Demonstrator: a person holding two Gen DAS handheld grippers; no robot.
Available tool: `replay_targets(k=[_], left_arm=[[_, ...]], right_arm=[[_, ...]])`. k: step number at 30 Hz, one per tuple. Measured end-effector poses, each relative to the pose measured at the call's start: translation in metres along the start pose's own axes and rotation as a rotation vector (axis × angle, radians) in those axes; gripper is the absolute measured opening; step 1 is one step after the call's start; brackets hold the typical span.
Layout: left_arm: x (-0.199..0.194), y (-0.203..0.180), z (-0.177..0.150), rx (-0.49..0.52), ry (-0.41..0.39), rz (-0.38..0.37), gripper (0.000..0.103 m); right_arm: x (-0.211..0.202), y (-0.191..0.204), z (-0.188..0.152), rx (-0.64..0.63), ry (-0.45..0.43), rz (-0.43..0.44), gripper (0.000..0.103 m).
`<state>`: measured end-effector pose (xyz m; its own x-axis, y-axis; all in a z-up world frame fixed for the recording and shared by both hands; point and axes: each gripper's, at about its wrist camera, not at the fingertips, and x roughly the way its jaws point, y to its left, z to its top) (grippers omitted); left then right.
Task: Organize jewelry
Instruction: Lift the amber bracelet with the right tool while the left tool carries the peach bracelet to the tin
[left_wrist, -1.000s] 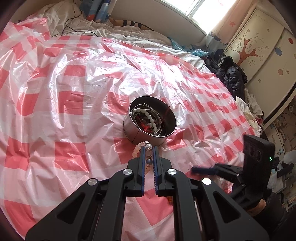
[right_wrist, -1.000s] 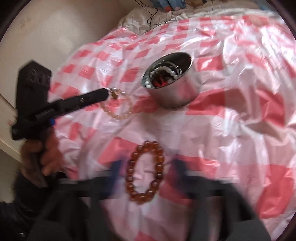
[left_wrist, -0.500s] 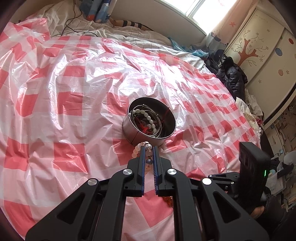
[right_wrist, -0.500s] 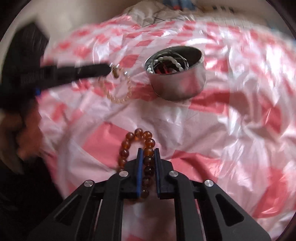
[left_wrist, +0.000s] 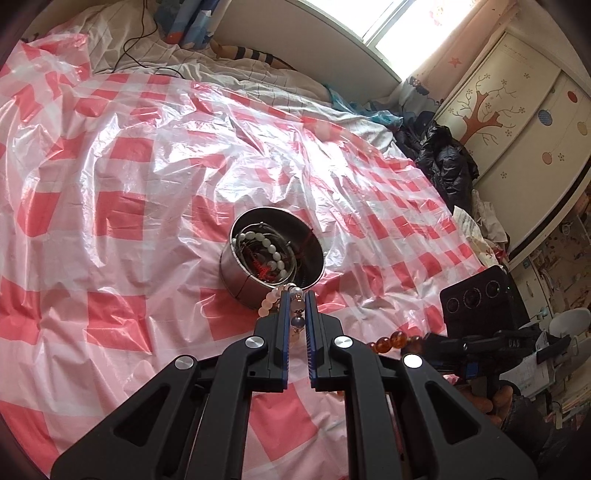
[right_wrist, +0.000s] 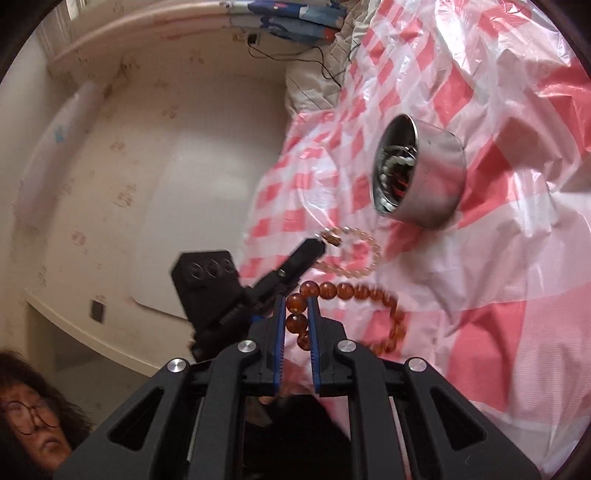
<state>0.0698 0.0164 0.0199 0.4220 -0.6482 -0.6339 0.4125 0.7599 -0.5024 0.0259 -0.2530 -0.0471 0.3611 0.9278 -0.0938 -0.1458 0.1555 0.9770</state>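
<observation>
lifted now, amber bracelet (right_wrist: 369, 295) in right jaws; left jaws clamp pale bracelet (left_wrist: 273, 299); tin (left_wrist: 236, 273) holds pearls.

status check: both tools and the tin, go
Left tool shut on pale bracelet, beside tin. Right tool shut on amber bracelet, lifted. Tin open, beads inside; path clear.

Amber bracelet (right_wrist: 347, 291) newly lifted (right gripper (right_wrist: 297, 306))

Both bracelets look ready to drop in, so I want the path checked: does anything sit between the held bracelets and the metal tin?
Nothing visible does. The pale bracelet in the left gripper hangs beside the open tin; only checked sheet separates the amber bracelet from it.
</observation>
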Motion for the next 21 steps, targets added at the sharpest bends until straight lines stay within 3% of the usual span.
replay_targets(k=[4, 7, 8, 11, 13, 18, 21], left_arm=[[-0.002, -0.005, 0.002, 0.003, -0.018, -0.016, 0.007], [-0.001, -0.006, 0.004, 0.002, -0.021, -0.018, 0.007], [-0.001, -0.006, 0.004, -0.001, -0.021, -0.018, 0.007], [0.001, -0.007, 0.005, -0.005, -0.021, -0.017, 0.007], [0.001, -0.006, 0.006, -0.006, -0.021, -0.015, 0.007], [0.001, -0.005, 0.005, -0.004, -0.016, -0.004, 0.007], [-0.001, -0.003, 0.005, -0.005, -0.018, -0.004, 0.007]], right_arm=[[-0.010, 0.013, 0.003, -0.012, -0.023, 0.072, 0.013], [-0.010, 0.019, 0.006, -0.023, -0.023, 0.065, 0.013], [-0.008, 0.020, 0.006, -0.037, -0.017, 0.029, 0.015], [-0.003, 0.029, 0.004, -0.143, 0.002, -0.196, 0.064], [0.012, 0.040, -0.006, -0.285, 0.060, -0.367, 0.065], [0.058, 0.043, -0.038, -0.494, 0.222, -0.622, 0.065], [0.070, 0.040, -0.049, -0.517, 0.262, -0.591, 0.065]])
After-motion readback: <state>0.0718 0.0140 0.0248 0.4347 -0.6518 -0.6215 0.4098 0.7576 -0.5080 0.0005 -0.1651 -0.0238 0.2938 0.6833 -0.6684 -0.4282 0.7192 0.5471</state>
